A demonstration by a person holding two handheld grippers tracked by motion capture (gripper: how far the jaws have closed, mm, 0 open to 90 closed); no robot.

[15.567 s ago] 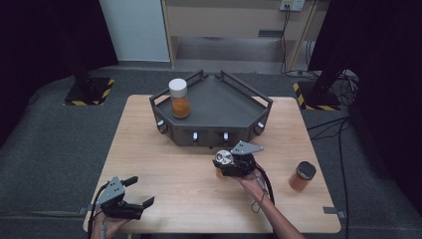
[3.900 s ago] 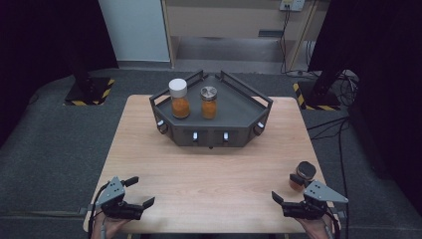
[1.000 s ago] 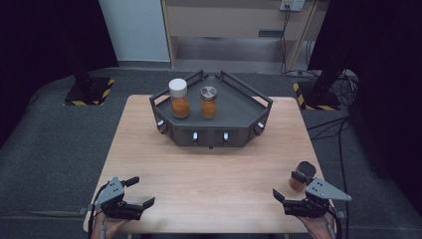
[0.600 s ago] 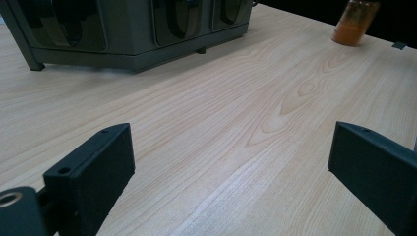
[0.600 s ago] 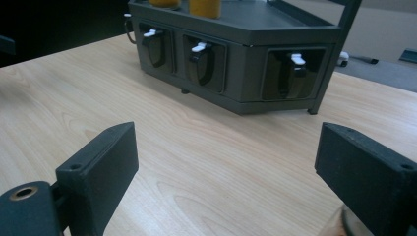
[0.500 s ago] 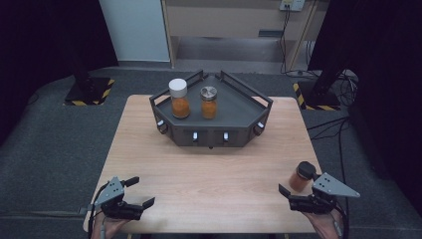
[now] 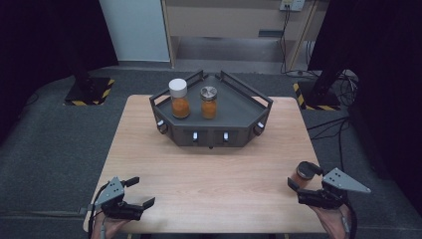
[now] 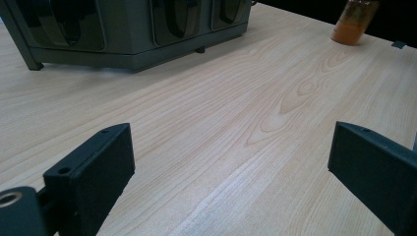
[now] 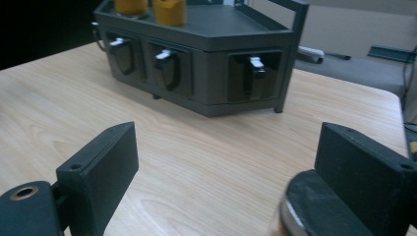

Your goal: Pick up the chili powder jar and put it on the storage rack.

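- My right gripper (image 7: 301, 188) sits at the table's near right corner, jaws spread wide and clamping nothing.
- The dark-lidded jar (image 7: 303, 174) of orange stuff stands on the table (image 7: 219, 174) just beside that gripper, by its far jaw and right at the tip.
- In the right gripper view the jar's dark lid (image 9: 319, 209) looms blurred at the bottom right, close against the inner face of the right-hand jaw; I cannot tell if it touches. The space toward the other jaw is bare wood.
- My left gripper (image 7: 142, 191) rests at the near left corner, released, with only tabletop between its jaws.
- From the left gripper view that same jar (image 8: 354, 24) shows far off across the table, upright, near the far edge.
- The grey tray (image 7: 239, 99) stands at the middle of the table's far side, well apart from both grippers.
- Two more jars stand upright on the tray, side by side: a white-lidded jar (image 7: 179, 99) on the left and a metal-lidded jar (image 7: 209, 103) to its right, close but not touching.
- Latches (image 9: 254, 66) line the tray's front, seen in the right gripper view.
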